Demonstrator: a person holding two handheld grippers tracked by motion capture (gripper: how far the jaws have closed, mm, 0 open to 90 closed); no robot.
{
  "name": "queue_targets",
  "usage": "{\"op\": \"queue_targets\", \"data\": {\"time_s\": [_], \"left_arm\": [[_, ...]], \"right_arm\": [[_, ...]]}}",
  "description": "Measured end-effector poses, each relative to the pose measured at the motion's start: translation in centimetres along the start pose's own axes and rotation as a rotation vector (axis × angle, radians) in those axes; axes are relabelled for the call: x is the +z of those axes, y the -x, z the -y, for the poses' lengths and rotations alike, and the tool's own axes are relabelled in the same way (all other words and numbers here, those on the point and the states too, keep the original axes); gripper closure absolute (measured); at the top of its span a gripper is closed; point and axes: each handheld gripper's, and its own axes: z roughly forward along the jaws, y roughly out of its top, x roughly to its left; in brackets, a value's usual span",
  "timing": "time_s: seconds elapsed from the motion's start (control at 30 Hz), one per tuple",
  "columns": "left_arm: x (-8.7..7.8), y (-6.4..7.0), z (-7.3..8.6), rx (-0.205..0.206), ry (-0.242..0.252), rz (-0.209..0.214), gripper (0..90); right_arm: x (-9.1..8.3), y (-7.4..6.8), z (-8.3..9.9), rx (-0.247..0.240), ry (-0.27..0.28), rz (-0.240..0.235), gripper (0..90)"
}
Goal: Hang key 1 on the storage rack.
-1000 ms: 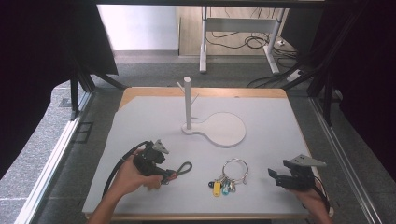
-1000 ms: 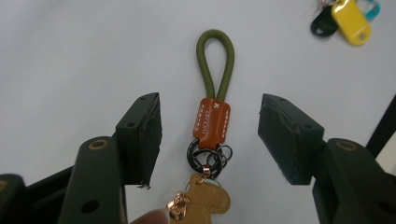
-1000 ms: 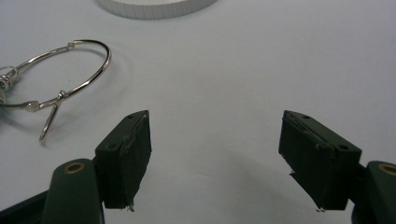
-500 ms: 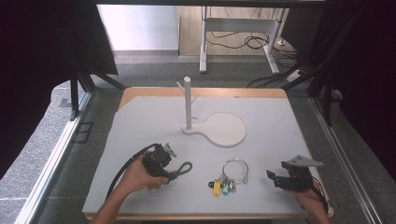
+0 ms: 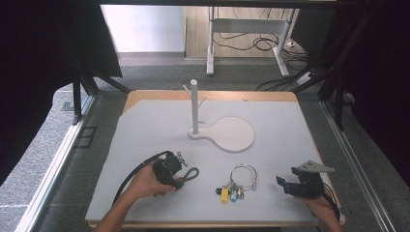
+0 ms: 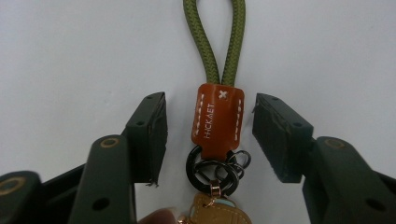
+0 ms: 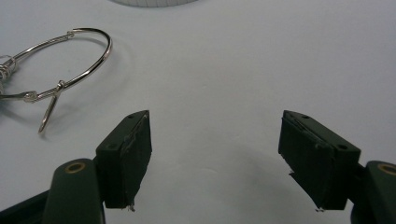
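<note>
Both left tool jaws flank the leather tab, untouched.

Left gripper is sitting low on the white mat, held in the person's left hand, tip against the green cord loop. A silver key ring with coloured tags is lying just right of it. Right gripper is resting near the mat's right edge, apart from the ring. White peg stand is standing upright behind, on its round base.
</note>
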Motion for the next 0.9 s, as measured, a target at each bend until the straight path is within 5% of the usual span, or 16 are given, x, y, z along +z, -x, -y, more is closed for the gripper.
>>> {"op": "queue_targets", "data": {"time_s": [0.33, 0.63, 0.9], "left_arm": [[0.4, 0.8, -1.0, 0.094, -0.068, -0.031, 58.3], [0.5, 0.3, -1.2, 0.081, -0.085, 0.028, 66.2], [0.4, 0.4, -1.2, 0.076, -0.074, 0.021, 66.8]], "right_arm": [[0.2, 0.1, 0.1, 0.008, -0.009, 0.007, 26.1], [0.2, 0.2, 0.1, 0.011, -0.008, 0.011, 26.3], [0.4, 0.1, 0.1, 0.010, -0.018, 0.011, 26.4]]}}
